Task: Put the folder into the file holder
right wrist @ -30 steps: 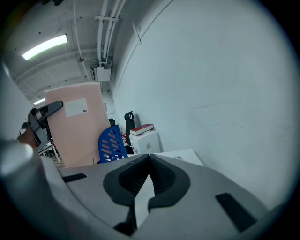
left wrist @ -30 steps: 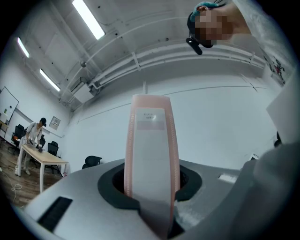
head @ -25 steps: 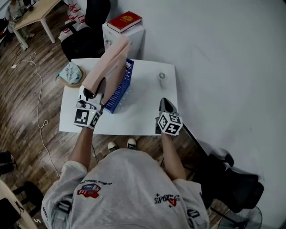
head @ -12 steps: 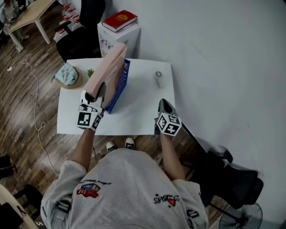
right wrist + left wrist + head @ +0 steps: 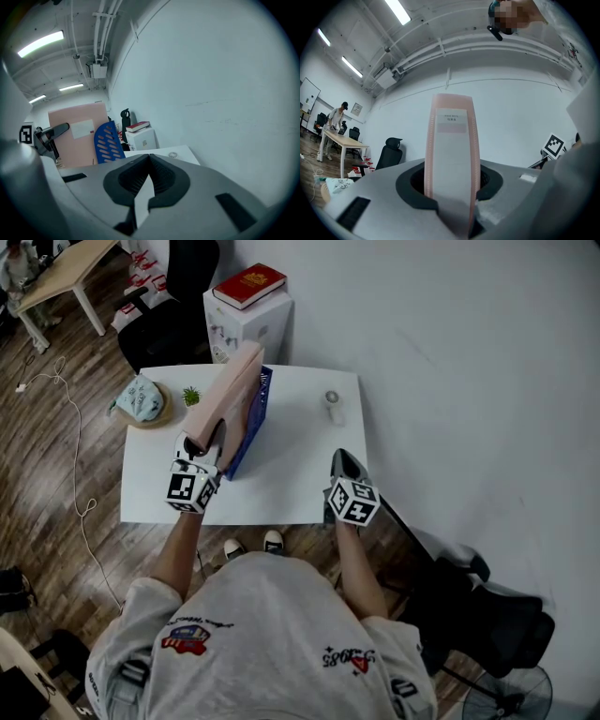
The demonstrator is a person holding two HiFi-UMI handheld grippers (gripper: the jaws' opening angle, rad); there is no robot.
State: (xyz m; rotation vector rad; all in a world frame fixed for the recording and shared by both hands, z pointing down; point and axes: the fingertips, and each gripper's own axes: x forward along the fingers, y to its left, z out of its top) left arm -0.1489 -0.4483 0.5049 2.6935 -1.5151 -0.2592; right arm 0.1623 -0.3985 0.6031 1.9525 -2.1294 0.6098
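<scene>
A pink folder [image 5: 228, 395] stands on edge, its lower part down inside the blue slotted file holder [image 5: 253, 423] on the white table [image 5: 300, 479]. My left gripper [image 5: 208, 439] grips the folder's near spine. In the left gripper view the spine [image 5: 452, 150] fills the gap between the jaws [image 5: 452, 190], which have just been opening a little while still touching it. My right gripper [image 5: 345, 461] hovers shut and empty over the table's front right. From the right gripper view [image 5: 150, 157] the folder [image 5: 77, 136] and the holder [image 5: 108, 140] show side on.
A small white cylinder [image 5: 332, 401] stands at the back right of the table, a little green plant [image 5: 191, 395] at the back left. Behind are a teal bag on a stool [image 5: 143, 397], a cabinet with a red book [image 5: 248, 285], and black chairs [image 5: 173, 324].
The left gripper has sunk with the folder, which now sits lower in the blue holder. The right gripper has stayed where it was.
</scene>
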